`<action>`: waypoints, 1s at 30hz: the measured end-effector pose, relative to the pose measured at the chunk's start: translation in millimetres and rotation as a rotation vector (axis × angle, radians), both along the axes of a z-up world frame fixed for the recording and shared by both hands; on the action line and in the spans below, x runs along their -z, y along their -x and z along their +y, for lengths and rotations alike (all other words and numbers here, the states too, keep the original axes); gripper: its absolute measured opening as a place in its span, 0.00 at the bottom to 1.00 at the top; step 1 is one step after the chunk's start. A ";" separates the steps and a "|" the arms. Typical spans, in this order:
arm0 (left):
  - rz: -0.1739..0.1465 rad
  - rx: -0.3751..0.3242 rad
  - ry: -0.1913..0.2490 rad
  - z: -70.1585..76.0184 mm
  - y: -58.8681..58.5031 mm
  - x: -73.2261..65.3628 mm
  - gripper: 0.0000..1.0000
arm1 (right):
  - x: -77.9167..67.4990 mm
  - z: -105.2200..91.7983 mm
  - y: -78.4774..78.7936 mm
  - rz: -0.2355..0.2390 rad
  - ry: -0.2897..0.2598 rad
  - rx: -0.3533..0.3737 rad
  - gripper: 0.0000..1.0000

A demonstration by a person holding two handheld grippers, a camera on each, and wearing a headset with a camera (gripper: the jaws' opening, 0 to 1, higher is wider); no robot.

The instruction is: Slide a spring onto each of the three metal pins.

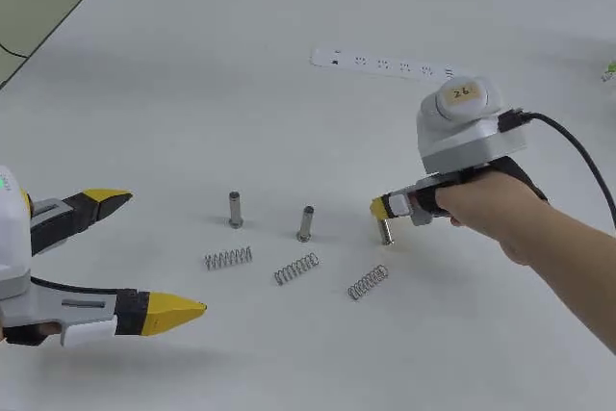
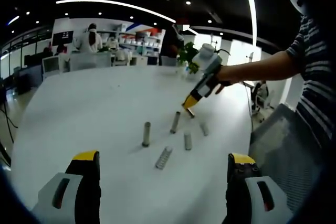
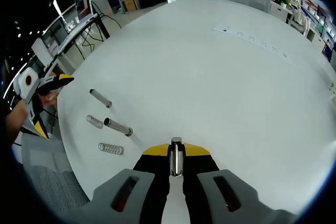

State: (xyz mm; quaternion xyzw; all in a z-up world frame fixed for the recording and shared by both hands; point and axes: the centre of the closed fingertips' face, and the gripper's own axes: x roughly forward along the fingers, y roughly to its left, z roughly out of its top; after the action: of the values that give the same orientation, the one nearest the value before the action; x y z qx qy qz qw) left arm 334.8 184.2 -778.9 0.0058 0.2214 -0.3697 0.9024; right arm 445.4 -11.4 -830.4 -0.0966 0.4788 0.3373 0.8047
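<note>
Head cam: high, looks down and forward over the table (image 1: 192,64), mid-range. Pins (image 1: 235,209) and springs (image 1: 228,258) centred, strip (image 1: 385,63) beyond. Left gripper cam: low by a table edge, faces across at the same pins, springs and right gripper (image 2: 187,107). Right gripper cam: tight on its pin (image 3: 176,161), faces across the table, left gripper (image 3: 52,104) at frame left.

Left gripper (image 2: 163,156) has its jaws spread wide, nothing between them. Out on the white table (image 2: 94,98) a left pin (image 2: 146,134) and a middle pin (image 2: 175,122) stand upright. Lying flat alongside are a left spring (image 2: 164,157), middle spring (image 2: 188,141) and right spring (image 2: 204,129). Further right, the right gripper (image 2: 189,104), held in a hand (image 2: 224,74), has its yellow tip on the third pin (image 2: 190,112).
</note>
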 end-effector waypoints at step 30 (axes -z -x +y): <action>-0.003 -0.011 -0.002 3.9 -1.2 -2.0 0.98 | -10.8 1.9 4.9 -0.074 -0.029 -0.016 0.05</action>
State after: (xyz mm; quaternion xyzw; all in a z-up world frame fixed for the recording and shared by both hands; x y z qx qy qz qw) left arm 336.0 188.1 -777.0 0.0061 0.2207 -0.3646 0.9046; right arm 440.6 -9.5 -819.6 -0.1013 0.4429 0.3469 0.8205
